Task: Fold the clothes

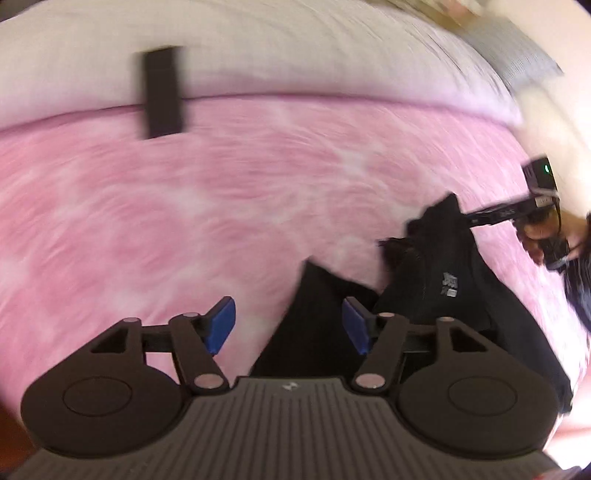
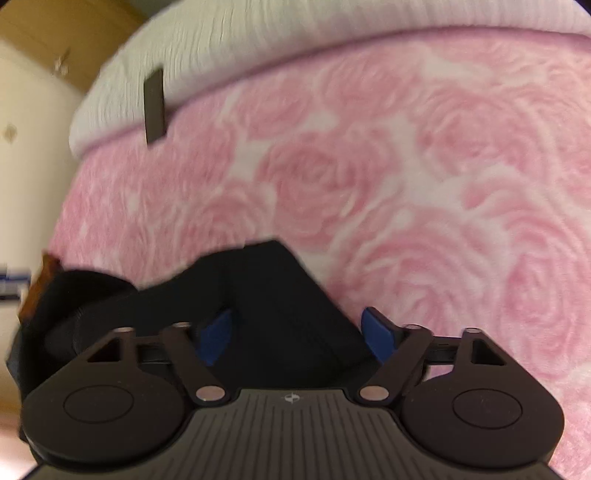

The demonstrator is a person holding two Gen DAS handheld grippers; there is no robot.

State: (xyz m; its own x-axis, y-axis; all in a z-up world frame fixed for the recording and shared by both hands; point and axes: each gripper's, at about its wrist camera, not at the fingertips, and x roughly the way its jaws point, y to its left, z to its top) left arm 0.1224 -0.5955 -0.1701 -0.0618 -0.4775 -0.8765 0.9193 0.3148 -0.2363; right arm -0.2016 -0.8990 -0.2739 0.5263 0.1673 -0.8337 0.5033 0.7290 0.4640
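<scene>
Left gripper (image 1: 289, 325) has its blue pads (image 1: 221, 323) spread apart with nothing pinched: one pad sits over bare blanket, the other at the edge of the black garment (image 1: 436, 291), and no cloth is pressed between them. Right gripper (image 2: 301, 334) looks the same in its own view, pads apart with dark fabric lying between and under them, not visibly squeezed. From the left camera its tip meets a raised peak of cloth, so whether it has a pinch there I can't tell.

My guess is the garment's bunched up like that because it's mid-rearrange, with the grippers placed at either end to spread it flat first. It lies crumpled near the bed's near edge, right in front of both grippers.

Under it is a fuzzy pink rose-pattern blanket (image 2: 424, 177). Past that, a white ribbed cover (image 1: 295, 51), with a dark flat rectangular thing (image 1: 162, 92) straddling the seam, maybe a remote. Further back, cream wall and what looks like a wooden cabinet (image 2: 70, 33).
</scene>
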